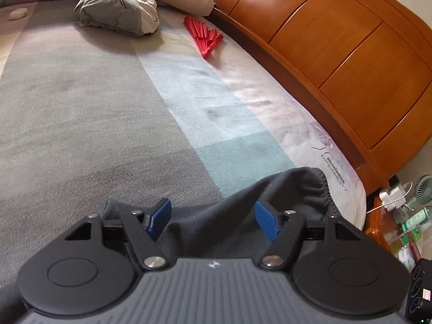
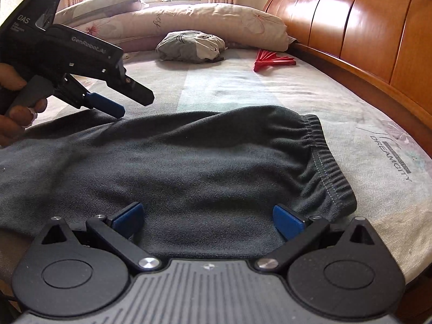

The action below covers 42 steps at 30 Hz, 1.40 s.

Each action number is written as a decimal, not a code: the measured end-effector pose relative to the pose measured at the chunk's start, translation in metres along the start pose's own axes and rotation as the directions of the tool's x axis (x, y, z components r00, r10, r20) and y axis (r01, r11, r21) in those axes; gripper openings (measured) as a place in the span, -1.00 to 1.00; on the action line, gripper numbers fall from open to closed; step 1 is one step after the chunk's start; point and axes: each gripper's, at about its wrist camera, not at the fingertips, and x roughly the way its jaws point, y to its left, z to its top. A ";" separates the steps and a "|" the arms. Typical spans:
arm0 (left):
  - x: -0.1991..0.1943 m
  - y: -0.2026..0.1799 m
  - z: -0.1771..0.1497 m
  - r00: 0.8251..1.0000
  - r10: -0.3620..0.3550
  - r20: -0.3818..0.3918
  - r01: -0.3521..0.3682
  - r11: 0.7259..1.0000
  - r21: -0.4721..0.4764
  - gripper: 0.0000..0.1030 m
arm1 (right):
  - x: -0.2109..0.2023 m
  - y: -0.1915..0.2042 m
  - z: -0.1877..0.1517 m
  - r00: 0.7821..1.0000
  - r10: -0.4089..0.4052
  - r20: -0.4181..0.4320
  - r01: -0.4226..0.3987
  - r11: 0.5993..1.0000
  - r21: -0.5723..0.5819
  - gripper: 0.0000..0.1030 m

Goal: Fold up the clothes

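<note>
Tongs (image 2: 208,220) (both agape) over trousers (image 2: 189,167)

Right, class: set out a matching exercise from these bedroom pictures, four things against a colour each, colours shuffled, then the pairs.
Things:
1. trousers
2. folding fan
3. headboard
4. gripper pads

Colours:
A. red
B. blue
C. dark grey
D. orange-brown wood

Pairs: 1-C, 2-A, 3-D, 4-B

Matt dark fleece trousers (image 2: 189,167), glossy wooden headboard (image 2: 364,35), woven bedsheet (image 1: 81,108).
</note>
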 end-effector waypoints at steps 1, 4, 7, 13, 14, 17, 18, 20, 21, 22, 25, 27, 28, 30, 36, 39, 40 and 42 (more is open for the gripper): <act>-0.003 0.003 -0.003 1.000 -0.005 -0.003 0.005 1.000 -0.011 0.34 | -0.001 0.000 0.001 1.000 0.004 0.001 -0.004 1.000 0.007 1.00; -0.008 0.018 -0.012 1.000 0.001 -0.009 -0.002 0.999 -0.048 0.34 | -0.004 -0.002 0.006 1.000 0.017 0.005 -0.017 1.000 0.026 1.00; -0.007 0.040 -0.010 1.000 -0.019 0.012 0.020 0.990 -0.139 0.34 | -0.007 0.000 0.025 0.995 0.077 0.066 -0.079 0.996 0.030 1.00; -0.003 0.059 -0.002 0.997 -0.061 0.048 0.071 0.969 -0.237 0.34 | 0.042 0.038 0.068 0.984 0.180 0.017 -0.175 0.973 -0.147 1.00; -0.003 0.060 -0.002 0.997 -0.060 0.047 0.069 0.970 -0.235 0.33 | 0.053 0.039 0.066 0.981 0.191 -0.019 -0.191 0.969 -0.158 1.00; -0.002 0.065 -0.001 0.997 -0.052 0.055 0.064 0.966 -0.249 0.19 | 0.071 0.032 0.060 0.968 0.242 -0.068 -0.250 0.953 -0.171 1.00; -0.002 0.068 0.000 0.996 -0.061 0.058 0.074 0.963 -0.258 0.19 | 0.066 0.023 0.057 0.967 0.243 -0.077 -0.253 0.951 -0.178 1.00; -0.001 0.071 0.000 0.995 -0.075 0.062 0.089 0.960 -0.265 0.20 | 0.055 0.007 0.051 0.967 0.236 -0.098 -0.251 0.950 -0.184 1.00; 0.000 0.072 0.001 0.995 -0.078 0.064 0.093 0.960 -0.265 0.20 | 0.049 -0.001 0.048 0.967 0.231 -0.107 -0.247 0.952 -0.181 1.00; 0.000 0.072 0.001 0.995 -0.078 0.067 0.093 0.960 -0.264 0.19 | 0.045 -0.006 0.048 0.968 0.221 -0.119 -0.239 0.956 -0.170 1.00; 0.001 0.073 0.002 0.994 -0.076 0.078 0.094 0.960 -0.265 0.20 | 0.040 -0.003 0.055 0.968 0.188 -0.165 -0.213 0.965 -0.155 1.00; 0.002 0.075 0.003 0.994 -0.077 0.082 0.097 0.958 -0.271 0.20 | 0.038 0.010 0.065 0.974 0.174 -0.145 -0.196 0.967 -0.160 1.00; 0.002 0.076 0.003 0.994 -0.078 0.082 0.098 0.957 -0.272 0.20 | 0.038 0.017 0.070 0.969 0.216 -0.120 -0.234 0.958 -0.166 1.00; 0.002 0.077 0.004 0.994 -0.080 0.080 0.099 0.956 -0.275 0.20 | 0.044 0.034 0.083 0.950 0.301 -0.085 -0.311 0.933 -0.179 1.00; 0.004 0.079 0.005 0.993 -0.087 0.076 0.106 0.952 -0.287 0.19 | 0.089 0.049 0.086 0.924 0.346 -0.162 -0.372 0.911 -0.177 0.95; 0.003 0.081 0.003 0.993 -0.091 0.081 0.110 0.955 -0.277 0.20 | 0.075 0.023 0.072 0.952 0.268 -0.148 -0.295 0.934 -0.202 0.95; 0.003 0.081 0.003 0.993 -0.090 0.081 0.109 0.955 -0.277 0.20 | 0.070 0.014 0.068 0.963 0.227 -0.145 -0.255 0.944 -0.210 0.97; 0.002 0.081 0.004 0.993 -0.087 0.080 0.106 0.955 -0.276 0.20 | 0.061 -0.009 0.062 0.967 0.219 -0.134 -0.238 0.960 -0.147 0.96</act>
